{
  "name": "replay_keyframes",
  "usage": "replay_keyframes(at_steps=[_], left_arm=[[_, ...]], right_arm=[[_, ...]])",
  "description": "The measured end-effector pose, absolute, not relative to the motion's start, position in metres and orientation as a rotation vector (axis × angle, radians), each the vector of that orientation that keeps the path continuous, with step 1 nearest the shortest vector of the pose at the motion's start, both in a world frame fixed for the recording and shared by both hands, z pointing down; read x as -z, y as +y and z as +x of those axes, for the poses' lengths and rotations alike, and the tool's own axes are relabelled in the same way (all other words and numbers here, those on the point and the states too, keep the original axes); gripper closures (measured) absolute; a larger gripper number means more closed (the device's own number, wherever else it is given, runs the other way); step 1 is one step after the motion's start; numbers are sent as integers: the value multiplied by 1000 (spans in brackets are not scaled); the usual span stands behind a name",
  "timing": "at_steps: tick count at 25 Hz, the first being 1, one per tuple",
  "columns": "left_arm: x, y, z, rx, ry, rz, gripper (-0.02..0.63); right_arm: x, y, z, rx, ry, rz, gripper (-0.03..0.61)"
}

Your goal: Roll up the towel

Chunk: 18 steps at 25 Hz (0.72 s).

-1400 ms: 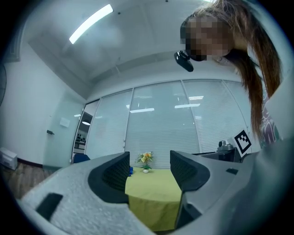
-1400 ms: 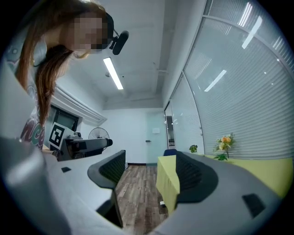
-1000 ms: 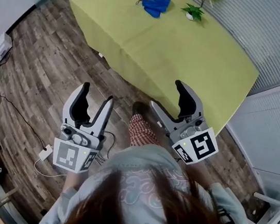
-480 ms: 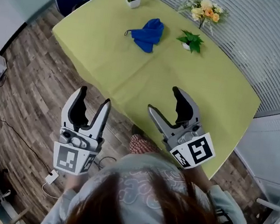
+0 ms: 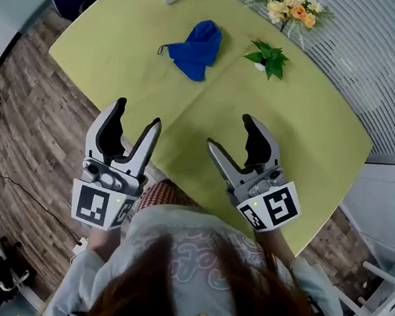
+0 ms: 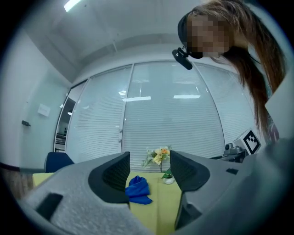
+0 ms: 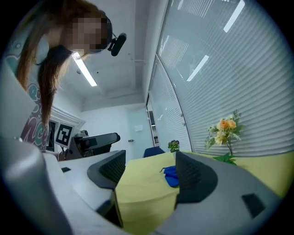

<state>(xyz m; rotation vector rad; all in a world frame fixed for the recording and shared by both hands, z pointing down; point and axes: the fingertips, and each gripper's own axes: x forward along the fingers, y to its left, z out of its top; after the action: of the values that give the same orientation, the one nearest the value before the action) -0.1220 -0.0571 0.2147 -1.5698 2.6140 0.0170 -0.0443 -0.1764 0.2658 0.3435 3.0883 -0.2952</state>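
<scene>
Presently, left gripper (image 5: 138, 113) and right gripper (image 5: 229, 132) are hovering spread and empty; the bunched blue towel (image 5: 194, 48) is lying at 1 and 11 o'clock respectively.

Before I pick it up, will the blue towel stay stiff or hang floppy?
Likely floppy: the towel lies bunched in soft folds, so it should droop from one pinch. Probably light, since it looks like thin cloth. Pushed, it may bunch further rather than slide.
</scene>
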Motion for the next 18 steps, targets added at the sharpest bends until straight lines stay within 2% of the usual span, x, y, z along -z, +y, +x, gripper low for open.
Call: replay_keyframes(at_steps=[8,18], left_arm=[[-233,-92,-162,28,2514,-1767,368],[-283,-117,-257,196,2481,-1971,368]], right_arm=[[-281,-191,-65,232,3161,171,252],[-309,-195,-127,265,3256,-39,252]])
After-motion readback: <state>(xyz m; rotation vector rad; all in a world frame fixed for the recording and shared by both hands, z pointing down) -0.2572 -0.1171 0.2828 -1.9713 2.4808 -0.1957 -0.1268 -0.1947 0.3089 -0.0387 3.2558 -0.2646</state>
